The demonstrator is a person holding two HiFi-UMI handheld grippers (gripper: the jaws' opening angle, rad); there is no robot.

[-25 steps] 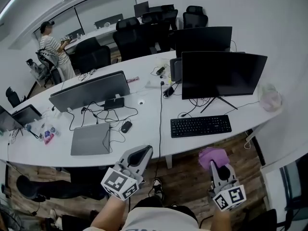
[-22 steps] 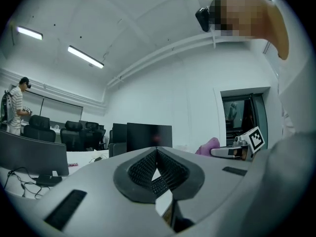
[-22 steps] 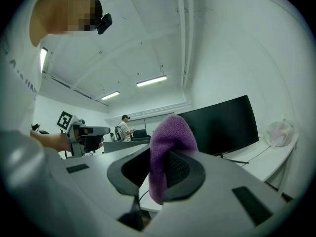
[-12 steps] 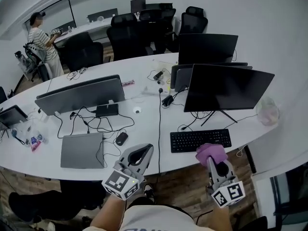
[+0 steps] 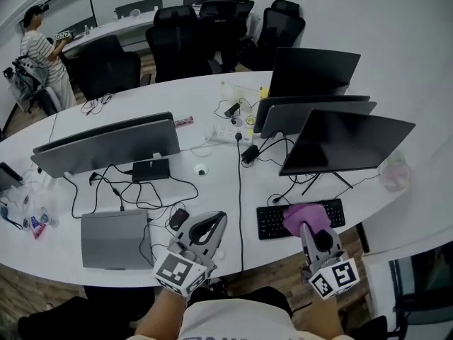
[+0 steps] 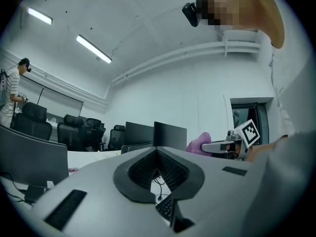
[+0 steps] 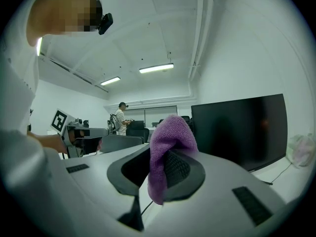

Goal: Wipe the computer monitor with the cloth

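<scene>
The black computer monitor (image 5: 347, 142) stands tilted on the white desk (image 5: 212, 183) at the right, its dark screen filling the right of the right gripper view (image 7: 242, 132). My right gripper (image 5: 306, 227) is shut on a purple cloth (image 5: 304, 217), held over the keyboard's right part in front of that monitor. The cloth (image 7: 168, 132) bulges out from between the jaws of the right gripper (image 7: 158, 157). My left gripper (image 5: 216, 218) hovers at the desk's front edge, left of the keyboard. In its own view the left gripper (image 6: 157, 151) is shut with nothing in it.
A black keyboard (image 5: 272, 222) lies before the monitor. Two more monitors (image 5: 311, 69) stand behind it and a wide one (image 5: 106, 144) at the left. A laptop (image 5: 113, 238), mouse (image 5: 178, 218) and cables lie on the desk. Chairs (image 5: 191, 41) and a person (image 5: 39, 48) are at the back.
The desk has come closer in the head view. Both grippers, earlier over the floor, now reach the desk's front edge, and the cloth is over the keyboard.
</scene>
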